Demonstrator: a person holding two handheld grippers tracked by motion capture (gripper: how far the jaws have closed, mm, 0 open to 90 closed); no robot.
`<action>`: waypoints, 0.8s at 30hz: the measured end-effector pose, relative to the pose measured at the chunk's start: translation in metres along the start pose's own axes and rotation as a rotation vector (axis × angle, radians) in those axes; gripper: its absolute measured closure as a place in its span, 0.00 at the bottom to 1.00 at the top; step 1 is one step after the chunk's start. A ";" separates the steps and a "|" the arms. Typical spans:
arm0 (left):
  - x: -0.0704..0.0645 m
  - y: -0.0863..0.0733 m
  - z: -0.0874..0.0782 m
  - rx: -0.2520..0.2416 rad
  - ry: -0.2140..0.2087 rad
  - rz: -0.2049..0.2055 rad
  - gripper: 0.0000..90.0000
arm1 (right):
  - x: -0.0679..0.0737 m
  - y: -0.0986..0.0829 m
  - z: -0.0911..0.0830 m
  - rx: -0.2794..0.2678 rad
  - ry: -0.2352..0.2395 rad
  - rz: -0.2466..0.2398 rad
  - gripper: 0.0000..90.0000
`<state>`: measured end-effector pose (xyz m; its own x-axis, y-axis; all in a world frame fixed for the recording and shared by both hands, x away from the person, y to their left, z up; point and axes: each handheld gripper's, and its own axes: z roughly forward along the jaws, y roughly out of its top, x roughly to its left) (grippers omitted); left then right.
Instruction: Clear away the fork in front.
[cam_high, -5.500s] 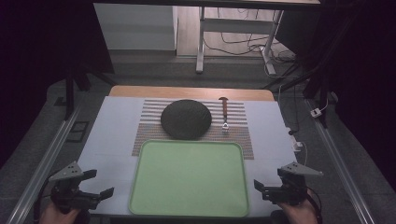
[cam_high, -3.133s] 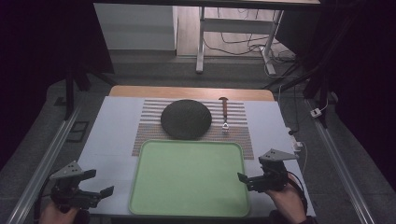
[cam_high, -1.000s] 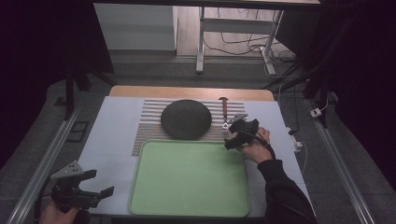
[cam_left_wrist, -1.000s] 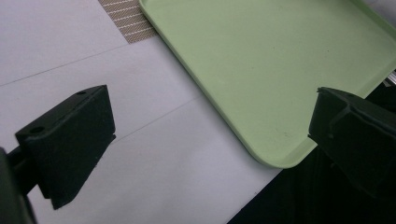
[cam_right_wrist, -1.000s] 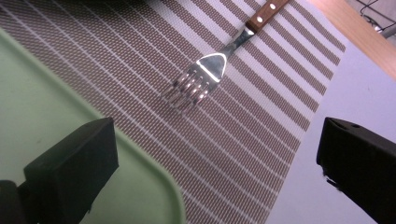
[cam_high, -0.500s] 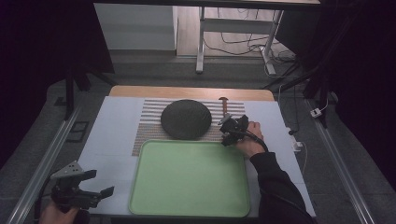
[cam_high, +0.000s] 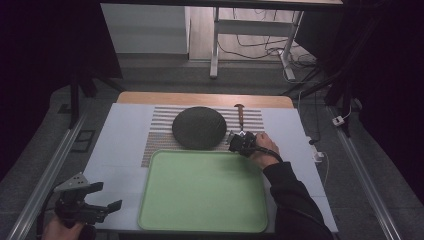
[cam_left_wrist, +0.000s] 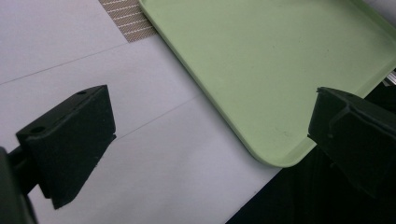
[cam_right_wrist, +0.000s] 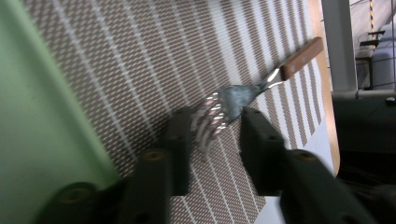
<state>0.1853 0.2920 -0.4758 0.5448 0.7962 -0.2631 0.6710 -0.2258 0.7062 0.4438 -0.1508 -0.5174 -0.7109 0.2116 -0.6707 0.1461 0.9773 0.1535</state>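
Your right gripper (cam_right_wrist: 212, 128) straddles the fork (cam_right_wrist: 233, 105) tines on the striped mat (cam_right_wrist: 116, 70), frame centre, jaws parted and not yet clenched; next, close squarely; left gripper (cam_high: 82, 202) idles, released.

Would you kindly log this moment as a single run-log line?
right gripper: jaws astride fork tines on striped mat, not closed | left gripper: open, idle beside green tray | plate: untouched
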 end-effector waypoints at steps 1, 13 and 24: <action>0.000 0.000 0.000 0.000 0.000 0.000 0.01 | 0.002 0.000 0.001 -0.002 0.001 -0.009 0.82; 0.000 0.000 0.000 0.001 0.000 0.003 0.01 | 0.009 -0.003 -0.006 0.017 -0.157 -0.118 1.00; 0.000 0.000 0.000 -0.004 0.000 0.002 0.00 | -0.003 -0.009 -0.032 -0.081 -0.158 -0.007 1.00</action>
<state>0.1850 0.2920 -0.4755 0.5464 0.7955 -0.2619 0.6677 -0.2250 0.7096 0.4231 -0.1606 -0.4935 -0.5936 0.2100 -0.7769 0.0805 0.9760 0.2023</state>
